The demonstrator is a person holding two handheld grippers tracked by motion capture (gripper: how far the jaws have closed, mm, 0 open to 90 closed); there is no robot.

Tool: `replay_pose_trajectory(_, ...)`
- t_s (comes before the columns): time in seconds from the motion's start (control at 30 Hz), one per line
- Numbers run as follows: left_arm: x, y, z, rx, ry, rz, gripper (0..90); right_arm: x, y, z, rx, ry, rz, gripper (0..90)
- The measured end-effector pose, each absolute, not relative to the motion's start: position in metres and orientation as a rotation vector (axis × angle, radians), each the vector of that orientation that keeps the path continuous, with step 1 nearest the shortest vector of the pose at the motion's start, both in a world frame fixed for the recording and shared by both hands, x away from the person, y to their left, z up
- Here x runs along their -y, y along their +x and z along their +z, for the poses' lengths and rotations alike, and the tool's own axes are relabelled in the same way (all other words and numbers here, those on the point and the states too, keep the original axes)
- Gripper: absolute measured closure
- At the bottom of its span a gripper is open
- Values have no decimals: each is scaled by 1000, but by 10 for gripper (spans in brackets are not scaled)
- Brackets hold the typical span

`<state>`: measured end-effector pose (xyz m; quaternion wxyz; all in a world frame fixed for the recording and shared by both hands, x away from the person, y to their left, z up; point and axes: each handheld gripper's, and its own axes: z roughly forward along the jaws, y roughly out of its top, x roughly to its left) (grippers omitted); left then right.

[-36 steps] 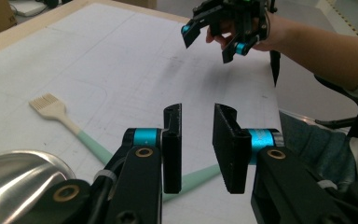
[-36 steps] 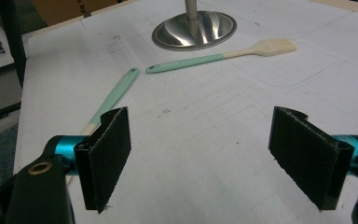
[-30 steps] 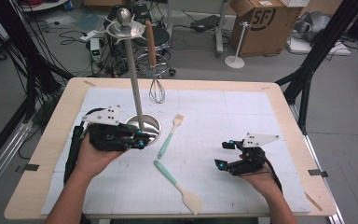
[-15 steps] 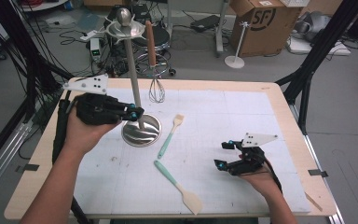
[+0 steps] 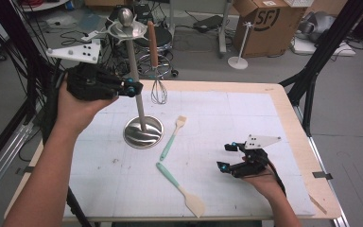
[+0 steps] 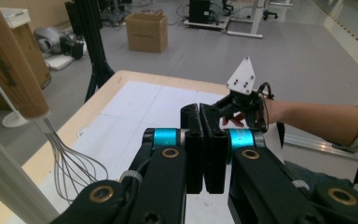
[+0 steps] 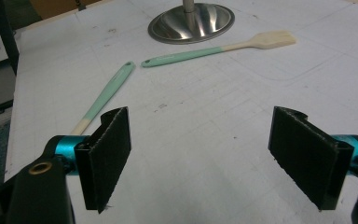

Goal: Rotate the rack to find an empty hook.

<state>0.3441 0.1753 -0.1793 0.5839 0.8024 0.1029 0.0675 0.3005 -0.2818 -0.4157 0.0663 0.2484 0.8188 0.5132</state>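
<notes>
My left gripper (image 5: 133, 88) is raised above the table's left side, its tips close beside the pole of a metal utensil stand (image 5: 143, 132). In the left gripper view its jaws (image 6: 204, 116) are shut flat together with nothing between them. A whisk (image 5: 159, 91) with a wooden handle hangs from the stand's top disc, and it shows at the left (image 6: 72, 163) of that view. My right gripper (image 5: 228, 157) rests low at the table's right front, and its jaws (image 7: 209, 154) stand wide open over bare mat. A teal-handled brush (image 5: 172, 137) and a teal-handled spatula (image 5: 179, 189) lie flat on the mat.
A white gridded mat (image 5: 246, 113) covers the wooden table (image 5: 293, 123). In the right gripper view the stand's round base (image 7: 191, 21), the brush (image 7: 214, 49) and the spatula's handle (image 7: 105, 100) lie ahead of the jaws. A cardboard box (image 5: 260, 23) and cables sit on the floor behind.
My left gripper has risen from beside the stand's base to halfway up the pole, drifting left. The right gripper and both utensils have stayed where they were.
</notes>
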Motion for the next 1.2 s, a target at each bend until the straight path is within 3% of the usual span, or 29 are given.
replay_pose_trajectory(0.3,-186,351,-160,-253,1782,154,886,282,301,-415,-2468,747,1547,206)
replay_pose_trajectory(0.7,-188,350,-138,-287,1744,255,886,283,301,-416,-2462,762,1541,206)
replay_pose_trajectory(1.2,-203,355,-137,-358,1696,313,896,283,301,-415,-2462,766,1539,206)
